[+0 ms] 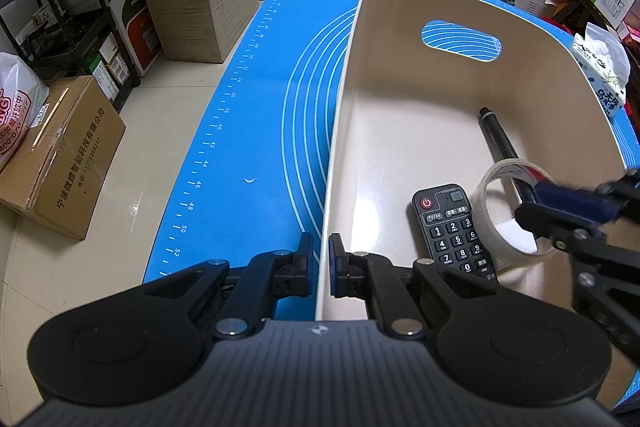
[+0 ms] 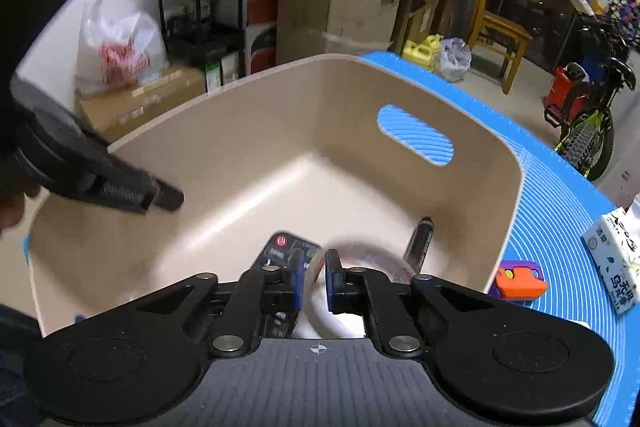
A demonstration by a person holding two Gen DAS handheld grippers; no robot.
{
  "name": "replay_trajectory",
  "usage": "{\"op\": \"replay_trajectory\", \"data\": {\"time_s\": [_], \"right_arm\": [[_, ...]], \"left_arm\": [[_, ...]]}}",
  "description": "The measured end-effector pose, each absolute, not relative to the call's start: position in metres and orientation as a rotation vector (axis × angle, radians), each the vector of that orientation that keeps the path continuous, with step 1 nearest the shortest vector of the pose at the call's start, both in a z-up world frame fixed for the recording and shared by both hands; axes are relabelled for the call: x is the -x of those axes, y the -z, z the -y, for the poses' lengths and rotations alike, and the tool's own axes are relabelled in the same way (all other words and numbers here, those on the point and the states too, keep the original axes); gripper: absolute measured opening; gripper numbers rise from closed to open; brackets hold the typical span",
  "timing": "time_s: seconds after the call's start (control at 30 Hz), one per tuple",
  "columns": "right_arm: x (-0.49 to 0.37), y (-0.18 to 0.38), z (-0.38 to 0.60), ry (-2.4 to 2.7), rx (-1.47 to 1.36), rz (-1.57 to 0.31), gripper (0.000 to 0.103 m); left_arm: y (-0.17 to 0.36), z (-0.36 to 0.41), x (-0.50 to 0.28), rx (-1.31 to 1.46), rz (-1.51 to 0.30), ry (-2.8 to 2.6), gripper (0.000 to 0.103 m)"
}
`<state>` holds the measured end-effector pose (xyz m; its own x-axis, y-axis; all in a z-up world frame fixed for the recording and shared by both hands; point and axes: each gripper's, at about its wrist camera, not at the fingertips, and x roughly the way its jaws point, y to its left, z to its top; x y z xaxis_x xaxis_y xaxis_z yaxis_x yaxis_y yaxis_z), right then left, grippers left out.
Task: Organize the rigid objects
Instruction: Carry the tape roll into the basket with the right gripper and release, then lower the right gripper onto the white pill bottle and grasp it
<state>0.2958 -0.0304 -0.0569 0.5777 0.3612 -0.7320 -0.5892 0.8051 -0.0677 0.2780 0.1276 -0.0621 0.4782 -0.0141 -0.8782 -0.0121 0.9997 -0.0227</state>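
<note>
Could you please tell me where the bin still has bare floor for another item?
The bin is bare along its far half, below the handle slot. The near right corner is crowded: remote, tape roll and marker, with the right gripper there.
</note>
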Motion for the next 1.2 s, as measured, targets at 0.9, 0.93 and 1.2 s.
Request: {"op": "replay_trajectory", "data": {"time_s": [0.9,0.93,1.2], "right_arm": [[-0.342,0.086,0.208,-0.083,0.07,-0.736,0.096],[-0.346,0.09,0.211,-0.074,0.064,-0.749,0.096],[-0.374,0.123,0.213,-0.029,0.124,-0.819,0.097]], "left_arm": [[0.06,-0.127,-0.278,0.027,-1.076,0.002,0.011],[0.06,-0.128,-0.278,0.027,-1.076,0.002,0.011],[0.061,-0.128,-0.279,0.029,-1.077,0.006,0.011]]}}
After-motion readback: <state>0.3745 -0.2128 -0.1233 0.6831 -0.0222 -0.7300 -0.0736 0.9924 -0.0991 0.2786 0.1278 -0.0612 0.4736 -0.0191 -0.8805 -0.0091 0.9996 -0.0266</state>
